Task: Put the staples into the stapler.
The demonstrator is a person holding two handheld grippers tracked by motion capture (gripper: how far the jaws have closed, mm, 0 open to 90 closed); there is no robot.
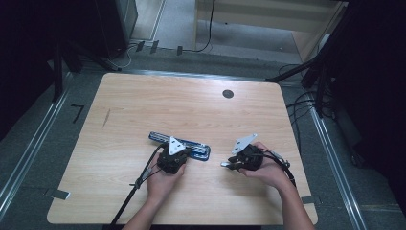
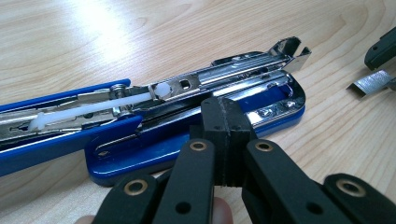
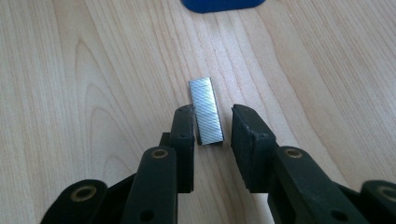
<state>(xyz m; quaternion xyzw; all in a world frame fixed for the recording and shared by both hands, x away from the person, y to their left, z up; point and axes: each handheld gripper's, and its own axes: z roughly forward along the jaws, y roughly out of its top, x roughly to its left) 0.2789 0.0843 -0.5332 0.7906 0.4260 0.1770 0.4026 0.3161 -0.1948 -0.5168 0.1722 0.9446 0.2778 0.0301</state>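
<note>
Looking down from the high view, the opened blue metal stapler (image 1: 182, 142) lies at the middle of the pale wooden worktop (image 1: 143, 100), the left gripper (image 1: 173, 154) on its near edge; the right gripper (image 1: 229, 164) sits at three o'clock from it.

Left gripper view: fingers (image 2: 224, 126) together, pressing the stapler's (image 2: 196, 140) blue base.

Right gripper view: fingers (image 3: 184, 126) apart, straddling the silver strip of staples (image 3: 207, 110), its long axis running twelve to six; nothing blocks closing.
</note>
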